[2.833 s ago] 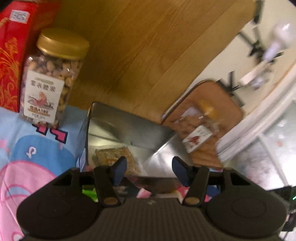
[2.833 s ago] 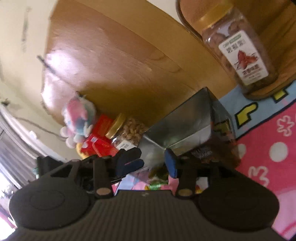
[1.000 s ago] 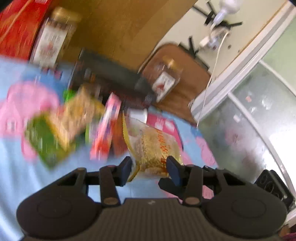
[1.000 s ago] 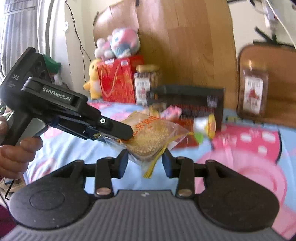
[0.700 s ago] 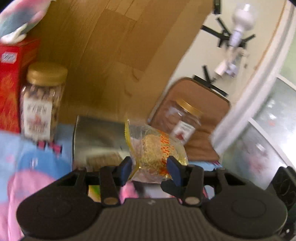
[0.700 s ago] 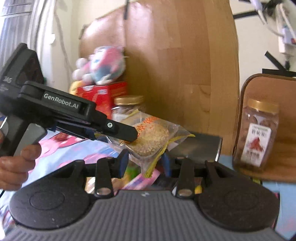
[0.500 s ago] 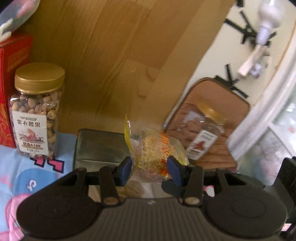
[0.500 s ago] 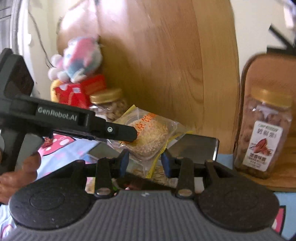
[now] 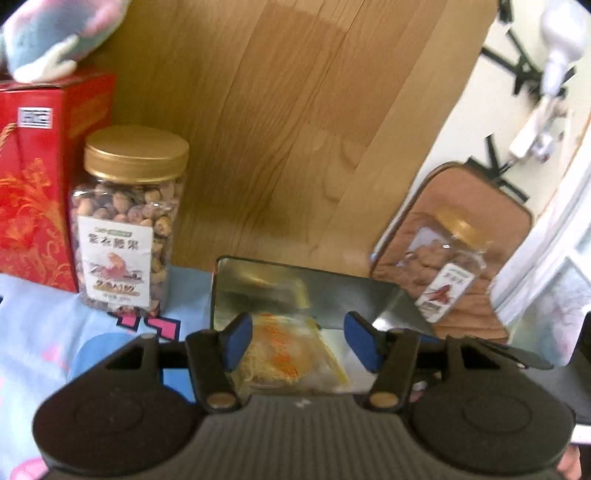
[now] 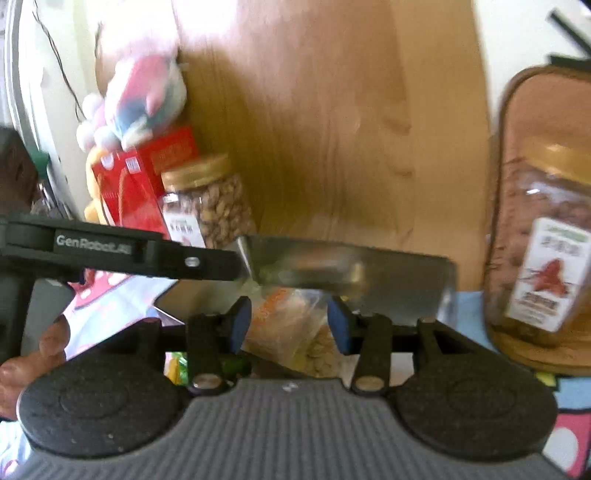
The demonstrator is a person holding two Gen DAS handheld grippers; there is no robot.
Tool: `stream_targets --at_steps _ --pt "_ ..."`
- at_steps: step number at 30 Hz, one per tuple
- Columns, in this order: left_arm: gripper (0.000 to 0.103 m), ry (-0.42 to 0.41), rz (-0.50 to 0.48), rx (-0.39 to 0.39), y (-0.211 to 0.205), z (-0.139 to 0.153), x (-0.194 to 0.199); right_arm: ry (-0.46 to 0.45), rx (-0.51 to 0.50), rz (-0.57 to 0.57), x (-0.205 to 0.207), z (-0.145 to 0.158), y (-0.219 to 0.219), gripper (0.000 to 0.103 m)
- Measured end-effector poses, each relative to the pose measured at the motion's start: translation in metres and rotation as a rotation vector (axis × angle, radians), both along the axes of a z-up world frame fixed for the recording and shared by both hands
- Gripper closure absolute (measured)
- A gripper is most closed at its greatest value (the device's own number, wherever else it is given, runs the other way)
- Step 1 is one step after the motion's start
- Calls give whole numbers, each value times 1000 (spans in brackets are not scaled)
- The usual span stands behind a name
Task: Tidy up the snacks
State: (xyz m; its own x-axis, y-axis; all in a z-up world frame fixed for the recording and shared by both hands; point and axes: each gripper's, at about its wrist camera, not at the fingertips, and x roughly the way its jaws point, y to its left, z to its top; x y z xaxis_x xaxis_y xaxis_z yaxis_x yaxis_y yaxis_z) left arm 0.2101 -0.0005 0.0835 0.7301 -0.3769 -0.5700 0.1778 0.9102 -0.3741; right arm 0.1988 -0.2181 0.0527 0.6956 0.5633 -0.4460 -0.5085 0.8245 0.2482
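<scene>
A clear snack bag (image 9: 284,354) with a sesame cake and orange print lies low inside the open metal tin (image 9: 332,291). My left gripper (image 9: 299,343) hovers over it with its jaws opening, and the blue pads stand clear of the bag. In the right wrist view the same bag (image 10: 284,325) sits blurred between the pads of my right gripper (image 10: 289,326), whose jaws are also opening, above the tin (image 10: 388,280). One of the left gripper's fingers (image 10: 184,262) reaches in from the left to the tin's edge.
A gold-lidded nut jar (image 9: 125,221) and a red box (image 9: 33,177) stand left of the tin, under a plush toy (image 9: 55,33). Another jar (image 10: 543,258) rests on a brown cushion (image 9: 480,206) to the right. A wooden headboard (image 9: 295,129) rises right behind. A hand (image 10: 33,358) holds the left gripper.
Both grippers held the bag above the tin. Their jaws have since widened and the bag has dropped down into the tin.
</scene>
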Motion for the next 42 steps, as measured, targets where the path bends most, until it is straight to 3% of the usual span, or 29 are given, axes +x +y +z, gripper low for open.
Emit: stream_targets --at_steps 3,7,11,16,20,23,27,32,34,36,39,42 --pt "47 -38 -24 -47 11 3 -35 -21 67 -35 -30 1 -32 55" --pt "42 -78 17 17 23 -11 -68 34 137 -122 -57 -23 -71 56" --pt "41 24 32 -31 36 -34 -62 162 236 -193 -51 -50 -91 57" --pt "34 105 48 10 25 -64 -43 216 255 -202 -36 -65 -77 55" --pt "46 135 5 -39 24 -71 -58 246 261 -187 -39 -76 -57 56" --pt "46 128 -19 0 21 -69 -86 261 226 -116 -56 -71 -45 73" --pt "44 116 -47 0 22 -66 -120 218 176 -63 -96 -70 -32 73" --pt "37 58 44 -67 51 -49 -151 100 196 -164 -138 -54 -42 70" --pt "37 52 62 -96 60 -46 -158 68 210 -138 -158 -48 -37 70" --pt "37 59 68 -121 66 -46 -163 39 158 -69 -168 -46 -18 69" --pt "37 78 62 -138 66 -50 -171 -55 4 41 -188 -47 21 69" --pt "37 86 46 -140 60 -54 -178 -67 -67 80 -193 -52 39 71"
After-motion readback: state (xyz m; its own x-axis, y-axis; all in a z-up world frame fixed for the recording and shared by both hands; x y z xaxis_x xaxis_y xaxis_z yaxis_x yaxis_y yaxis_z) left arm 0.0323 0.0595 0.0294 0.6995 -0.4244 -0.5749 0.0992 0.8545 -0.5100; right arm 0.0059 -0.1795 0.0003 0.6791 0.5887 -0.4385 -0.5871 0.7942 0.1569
